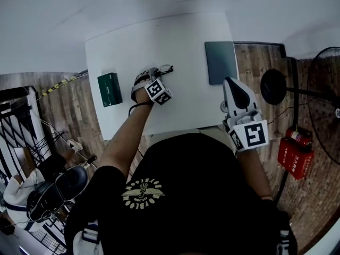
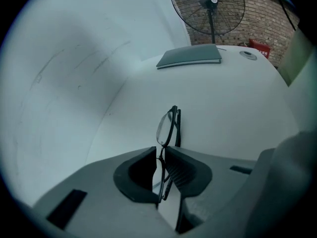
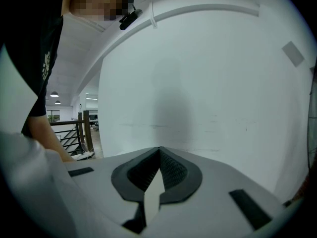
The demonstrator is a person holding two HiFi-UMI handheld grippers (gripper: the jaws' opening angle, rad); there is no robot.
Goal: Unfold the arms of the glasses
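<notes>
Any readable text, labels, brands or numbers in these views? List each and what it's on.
Nothing can be read in any view.
Shirt emblem: yellow lettering around a winged badge, too blurred to read.
Red box: white print, too small to read.
Green box: no legible print.
Marker cubes: black-and-white square patterns only, no letters.

head view looks steeply down; left gripper view shares its glasses.
</notes>
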